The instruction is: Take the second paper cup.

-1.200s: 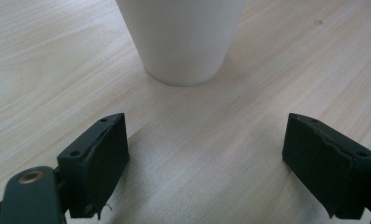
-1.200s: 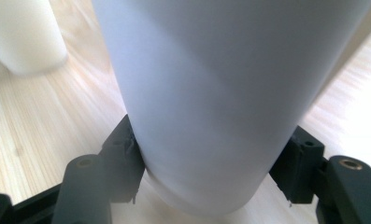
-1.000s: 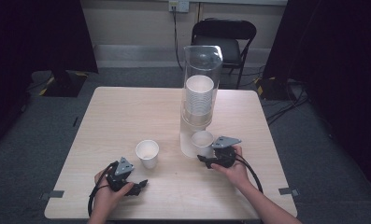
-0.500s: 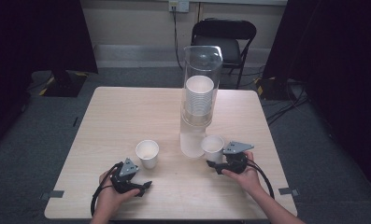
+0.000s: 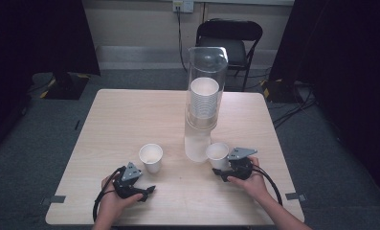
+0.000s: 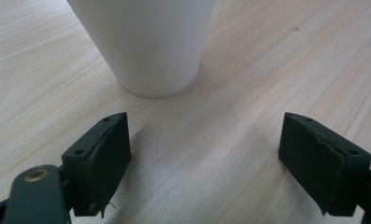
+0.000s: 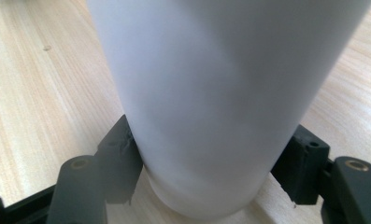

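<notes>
Dispenser (image 5: 206, 91): tall clear plastic tube, upright near the middle of the light wooden table (image 5: 130, 115), towards its far side; its top is open.
Cup stack (image 5: 204, 98): white paper cups nested inside the tube, mouths up, filling its middle part.
Left cup (image 5: 150, 157): white paper cup, upright, mouth up, empty, standing alone on the table to the left of the tube's base and apart from it; its tapered lower wall (image 6: 150, 42) rests flat on the wood.
Right cup (image 5: 217, 154): white paper cup, upright, mouth up, just beside the tube's base on its right; its wall (image 7: 216, 102) sits between two black jaws that press it on both sides.
</notes>
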`<state>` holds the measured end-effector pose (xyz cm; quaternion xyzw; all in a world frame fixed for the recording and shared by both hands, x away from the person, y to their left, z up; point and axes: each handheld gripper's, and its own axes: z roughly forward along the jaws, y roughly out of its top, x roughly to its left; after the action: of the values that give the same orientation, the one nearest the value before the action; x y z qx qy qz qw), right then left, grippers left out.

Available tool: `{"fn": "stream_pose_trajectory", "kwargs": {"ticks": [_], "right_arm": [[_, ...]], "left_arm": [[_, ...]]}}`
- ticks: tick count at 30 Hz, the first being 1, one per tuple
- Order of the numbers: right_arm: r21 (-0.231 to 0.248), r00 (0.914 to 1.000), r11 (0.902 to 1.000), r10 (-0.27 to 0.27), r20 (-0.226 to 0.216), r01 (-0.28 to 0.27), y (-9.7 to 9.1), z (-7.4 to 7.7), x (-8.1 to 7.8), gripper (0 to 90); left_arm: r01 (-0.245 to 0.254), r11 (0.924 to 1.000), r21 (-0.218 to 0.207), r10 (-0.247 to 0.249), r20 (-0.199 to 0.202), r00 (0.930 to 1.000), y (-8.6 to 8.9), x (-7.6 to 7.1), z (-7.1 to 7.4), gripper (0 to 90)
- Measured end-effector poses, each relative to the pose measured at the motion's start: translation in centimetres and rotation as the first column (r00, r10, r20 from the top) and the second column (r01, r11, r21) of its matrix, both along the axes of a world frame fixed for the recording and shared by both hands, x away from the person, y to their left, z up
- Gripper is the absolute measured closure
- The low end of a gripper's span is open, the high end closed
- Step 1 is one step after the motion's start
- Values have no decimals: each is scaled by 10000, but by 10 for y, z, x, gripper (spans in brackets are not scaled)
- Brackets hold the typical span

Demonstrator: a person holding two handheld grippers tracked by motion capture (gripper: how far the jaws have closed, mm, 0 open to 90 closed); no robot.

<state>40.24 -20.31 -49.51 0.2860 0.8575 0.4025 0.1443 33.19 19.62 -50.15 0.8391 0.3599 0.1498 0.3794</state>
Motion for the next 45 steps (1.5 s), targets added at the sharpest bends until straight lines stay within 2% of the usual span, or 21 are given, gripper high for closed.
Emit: {"fn": "stream_pose_trajectory", "kwargs": {"ticks": [9, 12, 17, 21, 25, 27, 32, 37, 40, 45], "right_arm": [[70, 9997, 9998, -211, -101, 212, -3, -3, 2, 323], [104, 9996, 9996, -280, -70, 280, -3, -3, 2, 257], [146, 9989, 9991, -405, -256, 409, -5, -3, 2, 207], [54, 9992, 9992, -390, -121, 390, -8, 1, 1, 170], [165, 9990, 9989, -447, -62, 448, -16, 3, -3, 160], [208, 9979, 9978, -623, -183, 627, -24, 3, -5, 153], [286, 9984, 9980, -555, -100, 557, -34, 8, -8, 153], [266, 9985, 9983, -523, -185, 527, -40, 9, -12, 150], [467, 9986, 9977, -472, -232, 482, -43, 10, -14, 149], [423, 9984, 9977, -519, -214, 527, -49, 12, -17, 147]], "left_arm": [[18, 9999, 161, -18, -21, 10000, 0, 0, 1, 165], [58, 9999, 143, -58, 16, 10000, 0, 0, 0, 165], [83, 9998, 152, -83, 25, 10000, 0, 0, 0, 165], [63, 9999, 134, -63, 18, 10000, 0, 0, 0, 165], [69, 9999, 136, -69, 23, 10000, 0, 0, 0, 165], [66, 9999, 132, -67, 19, 10000, 0, 0, 0, 165], [105, 9998, 163, -105, 19, 9999, 0, 0, 0, 160], [102, 9998, 158, -102, 26, 9999, 0, 0, 0, 158], [101, 9998, 167, -102, 21, 9999, 0, 0, 0, 158], [101, 9998, 159, -102, 26, 9999, 0, 0, 0, 158]]}}
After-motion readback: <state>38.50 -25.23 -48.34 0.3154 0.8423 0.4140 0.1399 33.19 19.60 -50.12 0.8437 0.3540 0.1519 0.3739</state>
